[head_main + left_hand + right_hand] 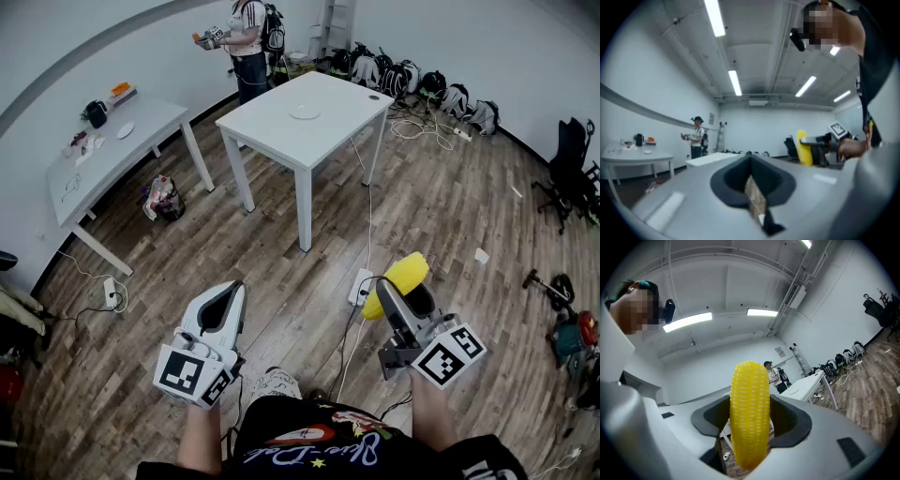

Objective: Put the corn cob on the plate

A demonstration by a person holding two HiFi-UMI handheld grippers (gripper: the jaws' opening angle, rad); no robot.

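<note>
A yellow corn cob (397, 283) sticks out crosswise between the jaws of my right gripper (405, 292), which is shut on it at waist height over the wooden floor. In the right gripper view the corn cob (749, 413) stands upright between the pads, filling the gap of the right gripper (750, 411). My left gripper (228, 295) hangs beside it to the left, jaws together and holding nothing. From the left gripper view the corn cob (802, 147) shows off to the right of the left gripper (752, 187). A small white plate (305, 111) lies on the white table (272, 127) some way ahead.
A second white table (141, 131) with small items stands at the left wall, a bag (165, 199) beside its leg. A person (248, 42) stands beyond the tables. Backpacks (412, 80) line the far wall. Cables and a power strip (361, 286) lie on the floor.
</note>
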